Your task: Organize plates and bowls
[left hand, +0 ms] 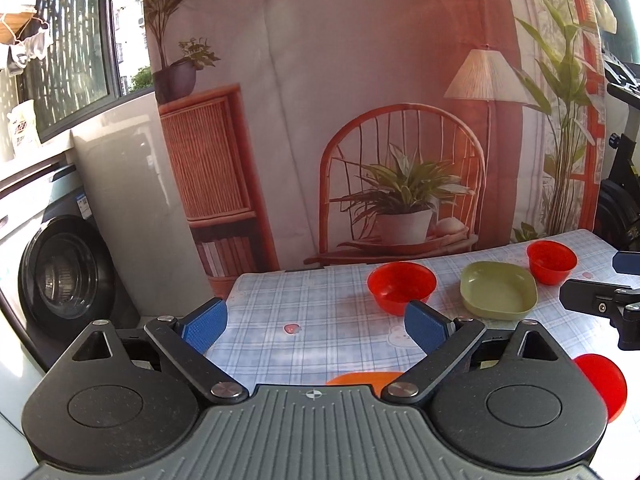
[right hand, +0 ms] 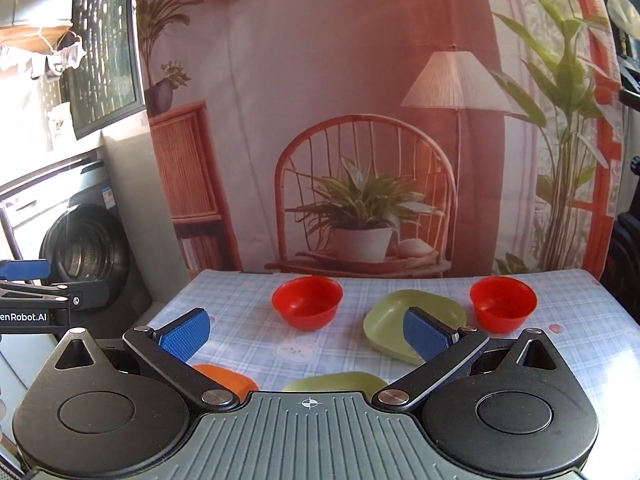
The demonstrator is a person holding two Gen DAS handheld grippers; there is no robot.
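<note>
Left gripper (left hand: 316, 322): spread wide, nothing between the blue pads (left hand: 206, 326), held over bare checked tablecloth (left hand: 280, 304) close to the table's left edge. Beyond that edge, a drop to a washing machine (left hand: 60, 276). Just ahead of its right pad, a red bowl (left hand: 401, 286), empty. Under its body, an orange dish (left hand: 362, 378), mostly hidden.

Right gripper (right hand: 306, 334): likewise spread wide and holding nothing, over the middle of the table. Right pad (right hand: 426, 334) overlapping a green square dish (right hand: 390, 316) in view (contact not discernible). Left of that dish, well apart, the same red bowl (right hand: 307, 302); right of it, near, a second red bowl (right hand: 503, 303). Both bowls and the dish empty. Open cloth between the first bowl and the green dish, and along the left side. Near the gripper body, another green dish (right hand: 334, 382) and the orange one (right hand: 224, 378), only partly seen. A further red piece (left hand: 602, 384) at the near right in the left view. Behind the far table edge, a printed backdrop (right hand: 360, 140).
</note>
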